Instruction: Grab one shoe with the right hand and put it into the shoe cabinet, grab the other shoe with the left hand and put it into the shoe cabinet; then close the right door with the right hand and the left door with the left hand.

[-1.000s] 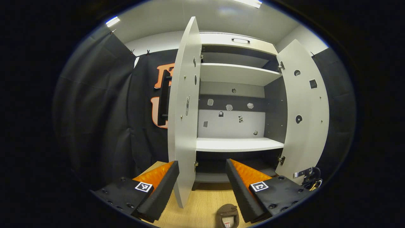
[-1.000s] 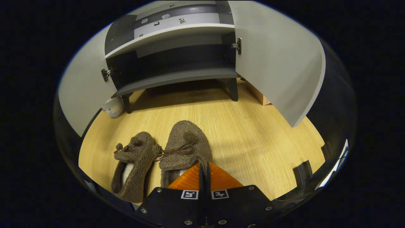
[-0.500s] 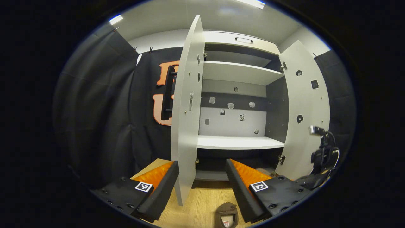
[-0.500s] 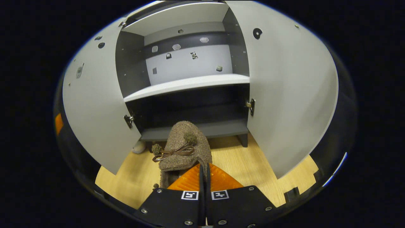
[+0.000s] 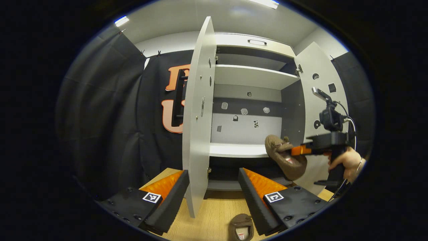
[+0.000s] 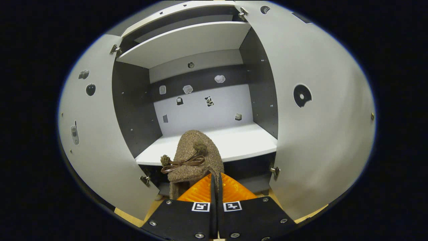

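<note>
Shoe cabinet (image 6: 197,140) ahead, both doors swung wide: left door (image 5: 197,127) edge-on in left gripper view, right door (image 6: 321,134) broad in right gripper view. Middle shelf (image 6: 240,140) bare and white; lower compartment beneath it dark. Wooden floor (image 5: 210,221) in front of cabinet.

Step in hand, judged: first shoe going in, right side. Right gripper (image 6: 215,182) clamped on heel collar of brown fuzzy shoe (image 6: 195,157), fingers pressed almost together on the fabric; toe pointing into cabinet, level with front edge of middle shelf, not yet resting on it. Same carried shoe visible from left gripper view (image 5: 286,157), hanging from right gripper (image 5: 299,150) just inside right door, a hand (image 5: 346,162) on the grip.

Left gripper (image 5: 214,187) spread wide, holding nothing, low before the cabinet with the left door's edge between its fingers. Second shoe (image 5: 240,227) on floor just below it, untouched.

Next, judged: advance over shelf, lower until sole bears, release, withdraw clear of right door.
</note>
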A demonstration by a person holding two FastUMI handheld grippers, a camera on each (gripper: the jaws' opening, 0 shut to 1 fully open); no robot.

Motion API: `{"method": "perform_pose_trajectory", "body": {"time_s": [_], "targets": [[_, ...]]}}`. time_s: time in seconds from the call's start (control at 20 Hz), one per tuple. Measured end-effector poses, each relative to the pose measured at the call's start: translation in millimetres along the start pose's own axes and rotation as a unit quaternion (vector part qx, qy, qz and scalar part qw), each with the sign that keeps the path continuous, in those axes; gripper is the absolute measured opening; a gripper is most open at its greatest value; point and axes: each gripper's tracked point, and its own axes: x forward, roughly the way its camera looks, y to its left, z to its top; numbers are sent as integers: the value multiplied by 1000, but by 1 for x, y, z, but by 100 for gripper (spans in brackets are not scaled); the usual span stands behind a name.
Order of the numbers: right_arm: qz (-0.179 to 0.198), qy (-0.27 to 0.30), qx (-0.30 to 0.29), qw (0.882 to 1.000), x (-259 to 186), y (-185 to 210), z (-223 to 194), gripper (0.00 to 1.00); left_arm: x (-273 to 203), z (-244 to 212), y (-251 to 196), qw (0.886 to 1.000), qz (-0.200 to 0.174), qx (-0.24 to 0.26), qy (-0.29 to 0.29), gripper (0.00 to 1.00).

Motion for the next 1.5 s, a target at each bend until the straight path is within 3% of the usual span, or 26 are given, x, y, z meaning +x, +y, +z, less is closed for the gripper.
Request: {"method": "perform_pose_trajectory", "body": {"time_s": [0.45,0.8,0.85,0.9,1.0,1.05,1.15,1.45,1.5], "targets": [[-19,-43,-16,999,102,11,93,0,14,0,15,1000,18,7,-3,99],[-38,5,1,999,170,5,74,2,23,-3,22,1000,26,9,2,94],[-38,9,0,999,174,5,70,4,25,-4,24,1000,26,9,3,97],[-37,3,-2,999,174,6,72,11,26,-4,25,1000,28,7,4,96],[-38,-23,0,999,171,7,87,15,27,-6,27,999,34,2,5,96],[-33,-31,1,999,166,10,91,27,28,-7,26,999,34,-1,7,96],[-30,-36,-9,999,157,9,92,33,28,-9,23,1000,30,-2,7,97],[-23,-58,-49,997,108,6,85,70,27,-26,7,1000,11,-3,22,99],[-22,-59,-50,997,100,3,81,80,26,-31,2,1000,7,-6,26,96]]}}
